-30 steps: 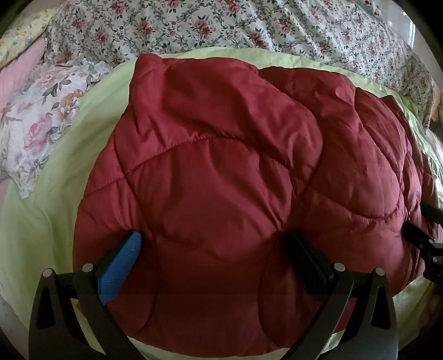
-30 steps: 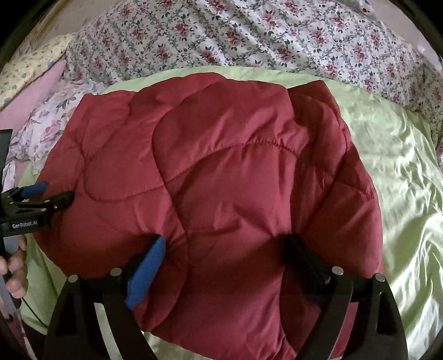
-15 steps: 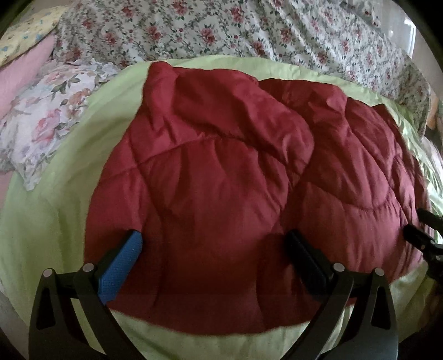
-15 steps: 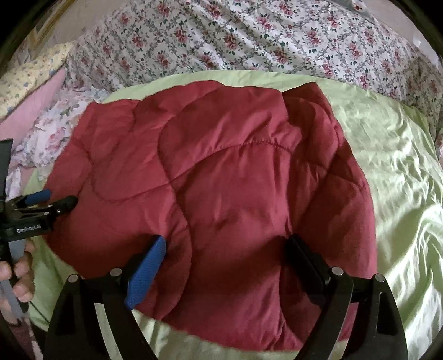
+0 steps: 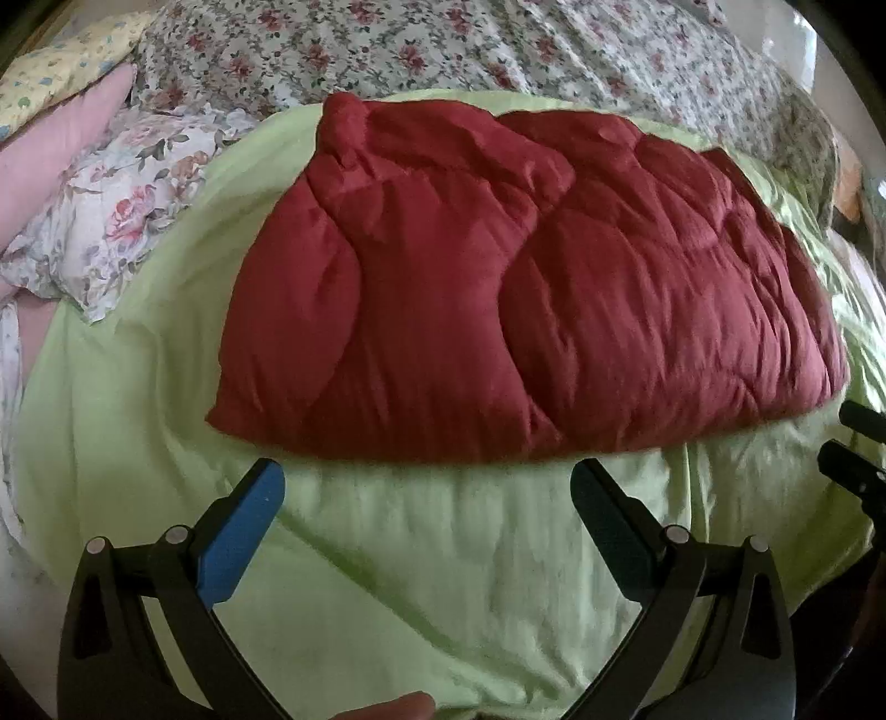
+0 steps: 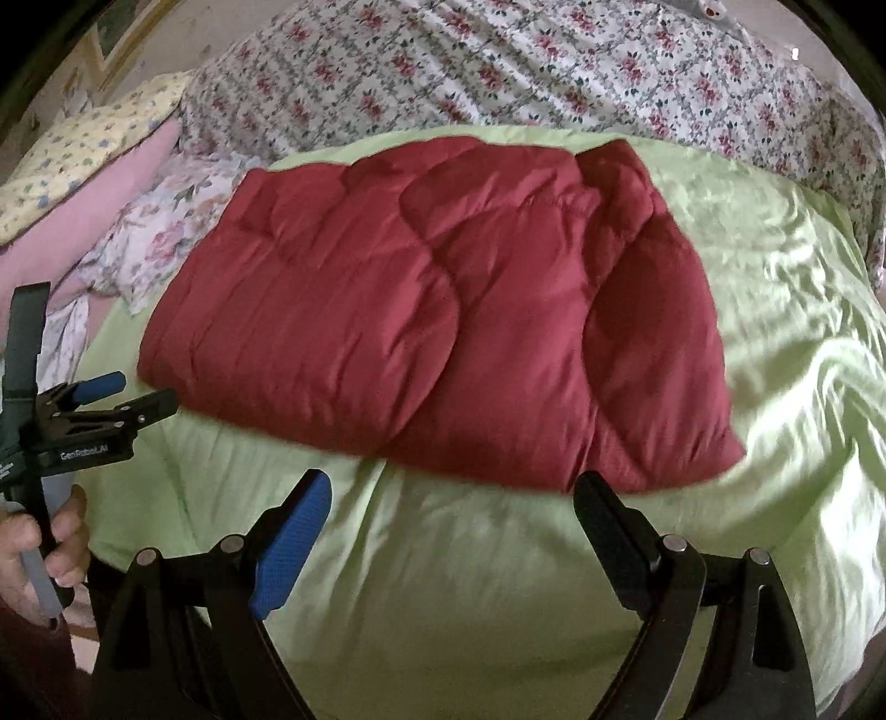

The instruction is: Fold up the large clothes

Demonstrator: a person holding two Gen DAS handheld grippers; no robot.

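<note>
A dark red quilted puffer garment (image 5: 526,288) lies folded in a broad bundle on a light green bedspread (image 5: 443,559). In the right wrist view the same garment (image 6: 443,332) spreads across the middle of the green bedspread (image 6: 498,565). My left gripper (image 5: 426,487) hovers open just short of the bundle's near edge, touching nothing. My right gripper (image 6: 451,493) is open too, nothing between its fingers, a little back from the garment's near right corner. The left gripper (image 6: 127,393) also shows at the left edge of the right wrist view, held by a hand (image 6: 33,548).
A floral sheet (image 5: 498,50) covers the far side of the bed. A flowered pillow (image 5: 111,205) and a pink pillow (image 5: 61,138) lie at the left. The right gripper's tips (image 5: 853,443) show at the right edge of the left wrist view. Bare green bedspread surrounds the bundle.
Both grippers have pulled back from on top of the red garment toward the near edge of the bed. The garment now lies free ahead of the fingers.
</note>
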